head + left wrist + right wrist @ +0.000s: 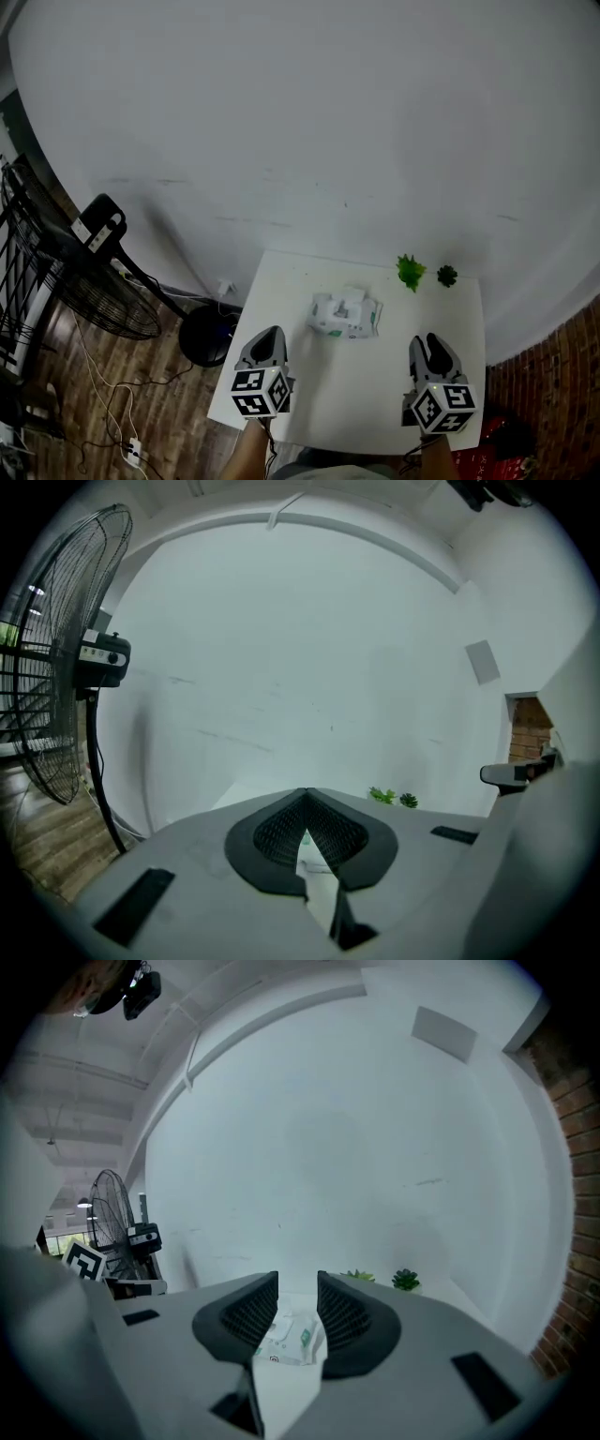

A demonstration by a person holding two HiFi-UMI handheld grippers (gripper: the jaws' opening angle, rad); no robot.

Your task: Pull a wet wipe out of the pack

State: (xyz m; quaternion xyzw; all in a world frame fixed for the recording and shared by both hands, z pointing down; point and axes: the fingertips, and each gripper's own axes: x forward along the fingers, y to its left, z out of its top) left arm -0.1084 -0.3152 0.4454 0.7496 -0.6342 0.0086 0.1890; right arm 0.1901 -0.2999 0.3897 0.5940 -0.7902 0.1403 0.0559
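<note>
Lying flat near the middle of the white table (pixel 349 394), the wet wipe pack (pixel 345 314) is ahead of both tools and touched by neither. The left tongs (pixel 271 332) hover over the table's near left part, jaws closed tip to tip with nothing between them. The right tongs (pixel 427 339) hover over the near right part, jaws parted by a narrow gap and empty; the pack shows through that gap, farther off. A light green plant (pixel 410 272) and a dark green plant (pixel 447 276) stand at the table's far right edge. A standing fan (pixel 94 300) is on the wooden floor at the left.
</note>
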